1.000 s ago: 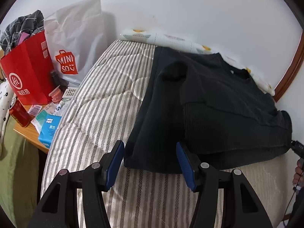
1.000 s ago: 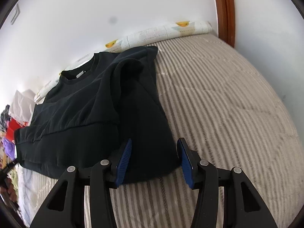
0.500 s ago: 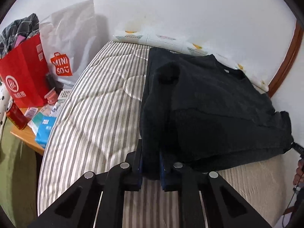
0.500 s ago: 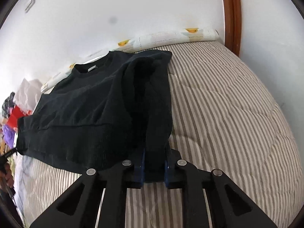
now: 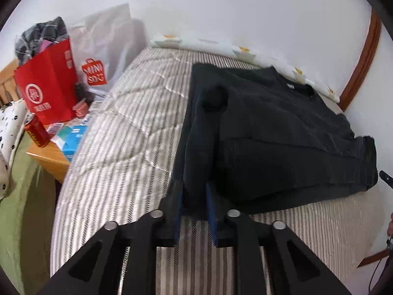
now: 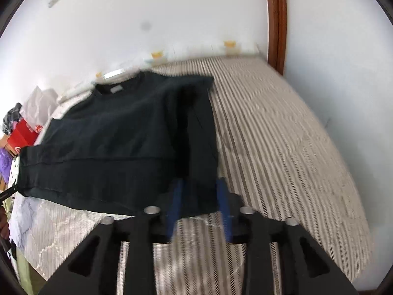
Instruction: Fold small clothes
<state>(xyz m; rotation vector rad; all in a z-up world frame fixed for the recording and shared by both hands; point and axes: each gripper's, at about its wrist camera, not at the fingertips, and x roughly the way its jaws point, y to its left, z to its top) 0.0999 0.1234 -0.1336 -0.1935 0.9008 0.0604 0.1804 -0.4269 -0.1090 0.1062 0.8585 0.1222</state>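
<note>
The black shirt (image 5: 282, 127) is laid flat on the bed (image 5: 118, 142). Its collar is at the far side of the bed and its bottom edge is at the near side. The side parts look folded in over the middle.

The left claw (image 5: 195, 193) has just been opened a little. One bottom corner of the shirt is between its pads and does not look squeezed (the gap is small, so the cloth may be brushed). The right claw (image 6: 200, 189) has just been opened wider, and the other bottom corner hangs loose between its pads.

The cloth could get caught on a pad when the claws are pulled back. Then a folded side could be dragged open, or the shirt could be tugged toward the near side of the bed. If the corners are picked up unevenly, a crooked fold would be made. If only the top layer is pinched, the lower layer would be left behind and bunched up.
</note>
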